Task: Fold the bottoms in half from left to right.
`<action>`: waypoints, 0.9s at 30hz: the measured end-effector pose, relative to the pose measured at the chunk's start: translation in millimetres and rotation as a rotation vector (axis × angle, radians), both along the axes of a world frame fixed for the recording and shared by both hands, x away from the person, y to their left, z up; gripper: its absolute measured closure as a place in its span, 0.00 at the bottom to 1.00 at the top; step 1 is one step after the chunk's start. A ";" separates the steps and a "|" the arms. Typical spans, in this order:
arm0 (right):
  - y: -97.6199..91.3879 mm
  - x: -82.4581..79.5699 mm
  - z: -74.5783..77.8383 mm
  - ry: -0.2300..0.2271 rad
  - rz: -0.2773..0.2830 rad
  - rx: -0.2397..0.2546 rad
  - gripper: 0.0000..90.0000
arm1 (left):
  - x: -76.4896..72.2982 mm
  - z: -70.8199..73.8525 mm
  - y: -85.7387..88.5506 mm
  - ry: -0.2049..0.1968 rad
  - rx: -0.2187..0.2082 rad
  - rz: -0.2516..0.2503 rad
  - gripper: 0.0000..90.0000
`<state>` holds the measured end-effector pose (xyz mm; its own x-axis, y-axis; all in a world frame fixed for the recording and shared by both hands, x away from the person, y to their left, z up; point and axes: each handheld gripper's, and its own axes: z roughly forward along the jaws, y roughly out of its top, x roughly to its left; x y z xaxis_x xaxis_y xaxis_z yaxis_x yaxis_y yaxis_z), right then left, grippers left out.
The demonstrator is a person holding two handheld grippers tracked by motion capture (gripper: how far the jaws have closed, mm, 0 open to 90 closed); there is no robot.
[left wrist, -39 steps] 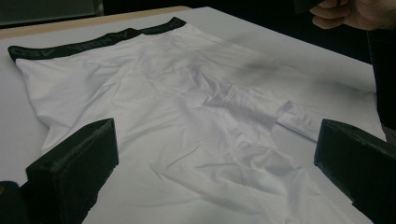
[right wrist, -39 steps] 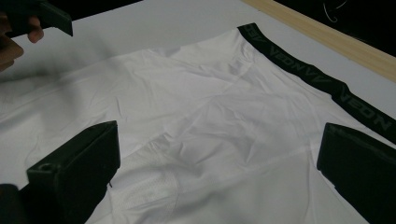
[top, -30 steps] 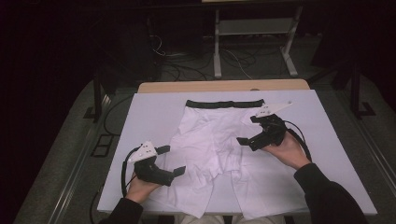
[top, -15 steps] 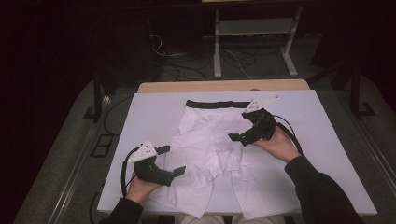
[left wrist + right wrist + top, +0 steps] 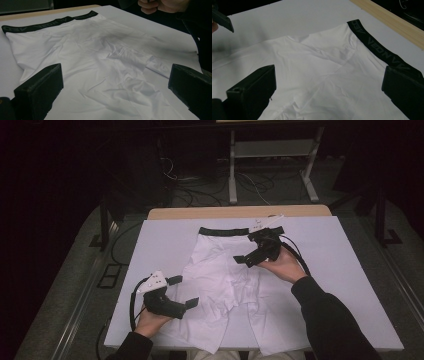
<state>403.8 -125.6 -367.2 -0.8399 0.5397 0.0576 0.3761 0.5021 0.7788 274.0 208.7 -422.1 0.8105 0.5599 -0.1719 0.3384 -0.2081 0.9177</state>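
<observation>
White boxer shorts point(image 5: 220, 280) with a black waistband point(image 5: 223, 231) lie flat on the white table cover point(image 5: 325, 245), waistband at the far side. My left gripper point(image 5: 183, 291) hovers open at the near left, by the left leg of the shorts point(image 5: 105, 62). My right gripper point(image 5: 248, 252) is open above the upper right part of the shorts point(image 5: 317, 67), close to the waistband point(image 5: 377, 50). Nothing is held between either pair of jaws.
The table's wooden far edge point(image 5: 240, 212) runs behind the cover. A metal stand point(image 5: 270, 165) and cables on the floor lie beyond the table. The person's right hand point(image 5: 162, 5) appears far off in the left gripper view.
My right gripper has moved left and toward the far side, from the shorts' right edge to over the cloth near the waistband. The left gripper has stayed put.
</observation>
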 end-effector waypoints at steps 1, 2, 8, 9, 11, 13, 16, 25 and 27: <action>1.6 1.3 0.3 -0.002 0.002 -0.002 0.00 | 0.0 0.0 0.0 0.000 -0.001 0.000 0.00; 3.3 2.6 0.6 -0.001 0.001 -0.003 0.00 | 0.1 0.0 0.0 0.000 0.001 0.001 0.00; 12.9 14.5 -1.5 0.008 -0.012 -0.001 0.00 | 0.2 -0.1 0.2 0.000 0.003 0.000 0.00; 14.2 16.0 -2.0 0.008 -0.014 -0.002 0.00 | 0.2 -0.1 0.3 0.000 0.002 0.000 0.00; 17.7 20.7 -2.8 0.003 -0.015 -0.004 0.00 | 0.3 0.0 0.6 -0.001 0.000 0.000 0.00; 21.0 25.0 -3.3 -0.003 -0.019 0.001 0.00 | 0.5 -0.1 1.0 0.000 0.000 0.000 0.00; 27.0 32.2 -3.2 -0.005 -0.025 0.006 0.00 | 0.6 -0.1 1.1 0.001 -0.003 0.000 0.00; 48.3 52.2 -5.2 -0.011 -0.043 0.016 0.00 | 0.9 -0.1 2.5 0.002 -0.010 0.005 0.00; 50.9 53.8 -5.9 -0.011 -0.045 0.018 0.00 | 0.9 0.0 2.8 0.004 -0.014 0.006 0.00</action>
